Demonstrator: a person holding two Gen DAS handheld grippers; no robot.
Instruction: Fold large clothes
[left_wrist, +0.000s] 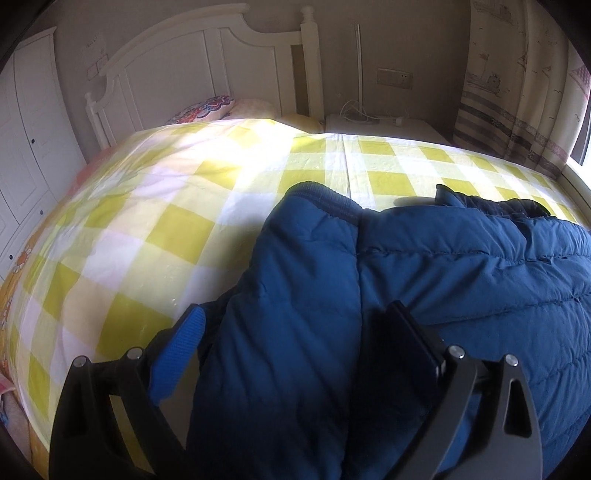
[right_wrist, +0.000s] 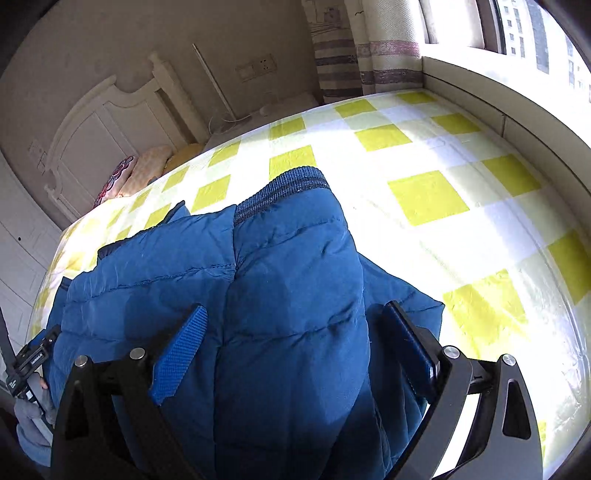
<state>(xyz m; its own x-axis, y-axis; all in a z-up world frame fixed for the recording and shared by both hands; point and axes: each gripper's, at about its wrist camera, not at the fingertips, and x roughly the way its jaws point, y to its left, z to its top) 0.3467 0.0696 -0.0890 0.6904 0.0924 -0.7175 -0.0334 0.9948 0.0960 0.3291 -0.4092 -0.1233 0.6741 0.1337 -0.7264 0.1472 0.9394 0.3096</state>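
A blue padded jacket (left_wrist: 424, 280) lies on the bed with both sleeves folded in over the body. In the left wrist view, my left gripper (left_wrist: 295, 317) stands open, one sleeve (left_wrist: 295, 258) bulging between its fingers. In the right wrist view, my right gripper (right_wrist: 295, 317) stands open around the other sleeve (right_wrist: 291, 280), whose dark ribbed cuff (right_wrist: 284, 188) points toward the far bed edge. The left gripper also shows in the right wrist view (right_wrist: 29, 362) at the jacket's left edge.
The bed has a yellow and white checked sheet (left_wrist: 166, 229) (right_wrist: 443, 177). A white headboard (left_wrist: 207, 62) with pillows (left_wrist: 207, 107), a nightstand (left_wrist: 384, 127), a curtain (left_wrist: 517, 85) and a window ledge (right_wrist: 517, 107) surround it. A white wardrobe (left_wrist: 33, 122) stands at left.
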